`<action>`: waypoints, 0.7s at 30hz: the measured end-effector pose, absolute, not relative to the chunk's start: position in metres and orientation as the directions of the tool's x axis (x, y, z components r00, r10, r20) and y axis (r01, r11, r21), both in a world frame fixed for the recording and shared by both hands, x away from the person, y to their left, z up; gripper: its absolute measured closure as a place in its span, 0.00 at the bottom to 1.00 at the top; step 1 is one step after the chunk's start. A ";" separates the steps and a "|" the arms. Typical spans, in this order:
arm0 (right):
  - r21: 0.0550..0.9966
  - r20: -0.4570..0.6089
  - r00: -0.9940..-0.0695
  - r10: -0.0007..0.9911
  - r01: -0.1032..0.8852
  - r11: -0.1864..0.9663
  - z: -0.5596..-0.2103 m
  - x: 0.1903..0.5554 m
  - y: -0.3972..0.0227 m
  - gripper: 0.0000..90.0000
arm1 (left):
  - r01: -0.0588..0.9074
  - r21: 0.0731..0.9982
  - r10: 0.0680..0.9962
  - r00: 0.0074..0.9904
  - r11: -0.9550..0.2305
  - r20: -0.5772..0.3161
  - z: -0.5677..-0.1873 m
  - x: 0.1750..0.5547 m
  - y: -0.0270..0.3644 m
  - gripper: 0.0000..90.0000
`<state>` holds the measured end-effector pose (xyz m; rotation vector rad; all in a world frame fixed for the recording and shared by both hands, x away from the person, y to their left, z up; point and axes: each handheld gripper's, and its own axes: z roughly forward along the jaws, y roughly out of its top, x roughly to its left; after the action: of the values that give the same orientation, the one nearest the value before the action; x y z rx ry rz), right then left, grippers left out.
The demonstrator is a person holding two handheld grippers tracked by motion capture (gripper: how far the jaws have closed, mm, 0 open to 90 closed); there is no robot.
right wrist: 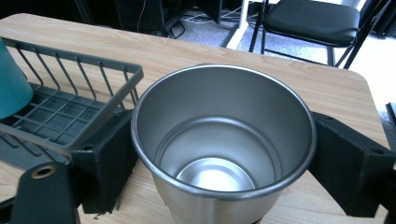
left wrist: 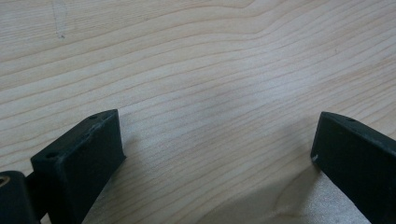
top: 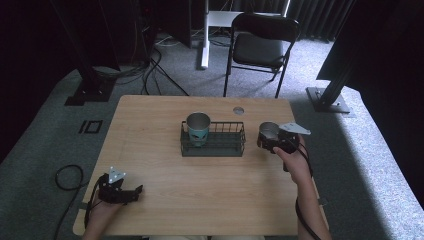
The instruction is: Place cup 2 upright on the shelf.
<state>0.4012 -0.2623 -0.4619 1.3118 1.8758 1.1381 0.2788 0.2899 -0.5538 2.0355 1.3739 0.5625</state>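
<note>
My right gripper [top: 270,140] is shut on an empty steel cup [top: 269,132] just right of the dark wire basket [top: 227,148]. In the right gripper view the steel cup [right wrist: 224,140] stands upright between the two black jaws, its rim open toward the camera, and the basket [right wrist: 84,95] is close at the left. A second steel cup with a teal label [top: 198,129] stands in the basket's left end. My left gripper [top: 132,192] rests low at the table's front left, open, with bare wood between its jaws [left wrist: 215,154].
The wooden table [top: 150,125] has a small round grommet [top: 238,110] near its far edge. Behind the table stand a black folding chair [top: 260,47] and a white desk leg [top: 204,35]. Cables lie on the grey carpet at the left.
</note>
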 end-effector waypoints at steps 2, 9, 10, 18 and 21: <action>0.884 0.005 -0.354 0.935 0.440 0.162 -0.458 0.401 -0.262 0.15 | 0.668 0.692 0.929 0.371 -0.274 0.009 -0.554 0.279 0.290 0.03; 0.892 -0.004 -0.362 0.932 0.420 0.167 -0.443 0.399 -0.258 0.15 | 0.668 0.692 0.929 0.370 -0.273 0.009 -0.554 0.279 0.290 0.03; 0.892 -0.006 -0.363 0.932 0.419 0.169 -0.442 0.399 -0.257 0.15 | 0.668 0.692 0.929 0.371 -0.274 0.009 -0.554 0.279 0.290 0.03; 0.898 -0.008 -0.376 0.927 0.405 0.172 -0.427 0.400 -0.250 0.15 | 0.668 0.692 0.929 0.371 -0.273 0.009 -0.554 0.279 0.290 0.03; 0.903 -0.011 -0.385 0.923 0.392 0.174 -0.420 0.399 -0.248 0.15 | 0.669 0.692 0.929 0.370 -0.273 0.009 -0.554 0.279 0.290 0.03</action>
<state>0.3993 -0.2480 -0.4202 1.2376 1.8716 1.1732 0.2787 0.2899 -0.5538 2.0350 1.3743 0.5624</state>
